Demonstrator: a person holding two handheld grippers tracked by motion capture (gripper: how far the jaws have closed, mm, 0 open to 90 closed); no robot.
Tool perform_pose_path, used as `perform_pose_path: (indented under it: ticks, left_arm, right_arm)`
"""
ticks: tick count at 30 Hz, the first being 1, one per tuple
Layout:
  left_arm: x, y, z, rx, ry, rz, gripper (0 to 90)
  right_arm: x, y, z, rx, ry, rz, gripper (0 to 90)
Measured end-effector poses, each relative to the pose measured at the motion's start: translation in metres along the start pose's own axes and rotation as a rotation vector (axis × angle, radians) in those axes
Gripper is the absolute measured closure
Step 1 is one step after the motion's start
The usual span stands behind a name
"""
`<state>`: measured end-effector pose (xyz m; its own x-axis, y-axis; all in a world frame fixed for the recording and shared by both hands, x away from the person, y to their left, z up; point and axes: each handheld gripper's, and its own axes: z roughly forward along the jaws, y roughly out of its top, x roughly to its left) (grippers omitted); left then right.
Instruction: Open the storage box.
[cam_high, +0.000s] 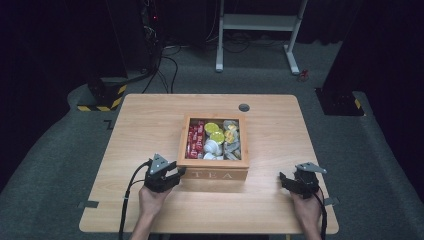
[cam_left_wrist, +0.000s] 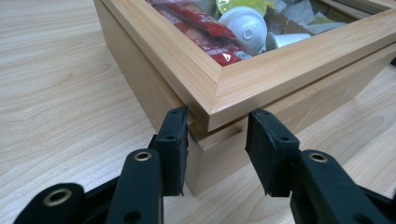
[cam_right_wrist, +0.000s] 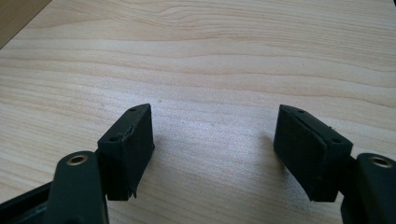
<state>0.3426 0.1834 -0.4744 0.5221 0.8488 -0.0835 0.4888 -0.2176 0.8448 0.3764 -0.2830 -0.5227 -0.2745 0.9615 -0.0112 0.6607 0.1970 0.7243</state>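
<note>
A wooden tea box (cam_high: 215, 162) with a glass-paned lid stands at the middle of the table, marked TEA on its front. Through the pane I see red sachets (cam_high: 194, 140), yellow pods (cam_high: 214, 131) and white pods (cam_high: 212, 147). My left gripper (cam_high: 178, 174) is at the box's front left corner. In the left gripper view that corner of the tea box (cam_left_wrist: 233, 79) sits between the jaws of my left gripper (cam_left_wrist: 217, 126), and both pads lie against the wood just under the lid's edge. My right gripper (cam_high: 286, 181) (cam_right_wrist: 212, 135) hovers open over bare tabletop right of the box.
The light wooden table (cam_high: 150, 125) has a round cable hole (cam_high: 244, 107) behind the box. On the floor beyond stand a white desk frame (cam_high: 260, 30) and a yellow-and-black striped base (cam_high: 102, 102) with cables.
</note>
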Motion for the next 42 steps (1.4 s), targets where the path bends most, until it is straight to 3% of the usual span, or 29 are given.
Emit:
perform_pose_path:
  ticks: [8,11,21,42]
  left_arm:
    - [0.0,0.004,-0.003,-0.009,-0.007,0.004,60.6]
    - [0.001,0.006,-0.004,-0.017,-0.025,-0.021,61.9]
    - [0.002,0.009,-0.005,-0.018,-0.034,-0.03,61.8]
    - [0.006,0.032,-0.014,-0.057,-0.062,-0.079,62.0]
  right_arm:
    - [0.0,0.0,0.0,0.0,0.0,0.0,28.4]
    - [0.0,0.0,0.0,0.0,0.0,0.0,28.4]
    - [0.0,0.0,0.0,0.0,0.0,0.0,28.4]
    - [0.0,0.0,0.0,0.0,0.0,0.0,28.4]
